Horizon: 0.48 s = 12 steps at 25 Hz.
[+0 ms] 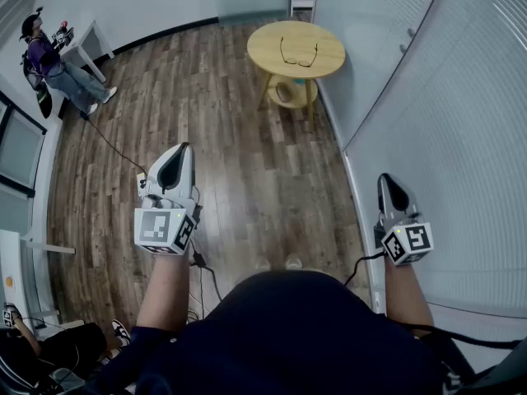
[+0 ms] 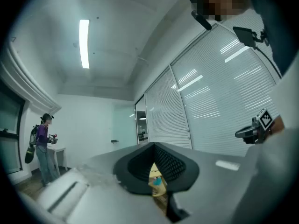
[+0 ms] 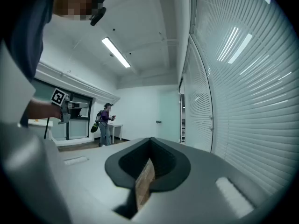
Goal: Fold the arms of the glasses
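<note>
Way off at the far end of the room, the glasses (image 1: 298, 53) sit on the round tabletop (image 1: 329, 62) with both arms looking opened out, so nothing's folded yet. The left gripper (image 1: 177, 159) and right gripper (image 1: 389, 186) hang low near the person's body, well apart from that table, jaws pressed together on nothing. My guess is they're just carried that way for the walk across the wood floor (image 1: 247, 179).

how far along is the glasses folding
Nothing done yet: the glasses lie on the round table across the room, arms apparently unfolded. Nothing in hand: left claw and right claw are shut and empty. Left: approach, fold both arms.
</note>
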Available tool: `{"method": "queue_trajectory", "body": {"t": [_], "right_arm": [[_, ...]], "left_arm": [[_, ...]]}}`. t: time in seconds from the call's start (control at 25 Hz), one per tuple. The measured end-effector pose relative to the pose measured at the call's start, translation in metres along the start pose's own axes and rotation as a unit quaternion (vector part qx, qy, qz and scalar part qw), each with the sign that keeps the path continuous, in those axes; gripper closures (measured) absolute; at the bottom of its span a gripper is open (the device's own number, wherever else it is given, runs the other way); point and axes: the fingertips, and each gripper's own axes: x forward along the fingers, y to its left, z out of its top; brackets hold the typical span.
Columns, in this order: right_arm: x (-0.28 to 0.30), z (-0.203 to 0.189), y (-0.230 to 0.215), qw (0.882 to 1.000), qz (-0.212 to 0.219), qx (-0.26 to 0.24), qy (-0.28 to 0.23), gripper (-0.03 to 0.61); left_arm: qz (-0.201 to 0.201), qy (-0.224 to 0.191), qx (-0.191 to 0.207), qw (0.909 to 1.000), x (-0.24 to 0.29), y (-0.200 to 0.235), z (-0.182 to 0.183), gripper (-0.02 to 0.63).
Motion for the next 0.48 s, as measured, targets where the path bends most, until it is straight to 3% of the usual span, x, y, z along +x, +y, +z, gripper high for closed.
{"method": "queue_trajectory", "body": {"t": [0.48], "right_arm": [[0.012, -0.005, -0.019, 1.000, 0.012, -0.006, -0.002, 0.571]], "left_arm": [[0.000, -0.004, 0.006, 1.0000, 0.018, -0.027, 0.007, 0.611]]}}
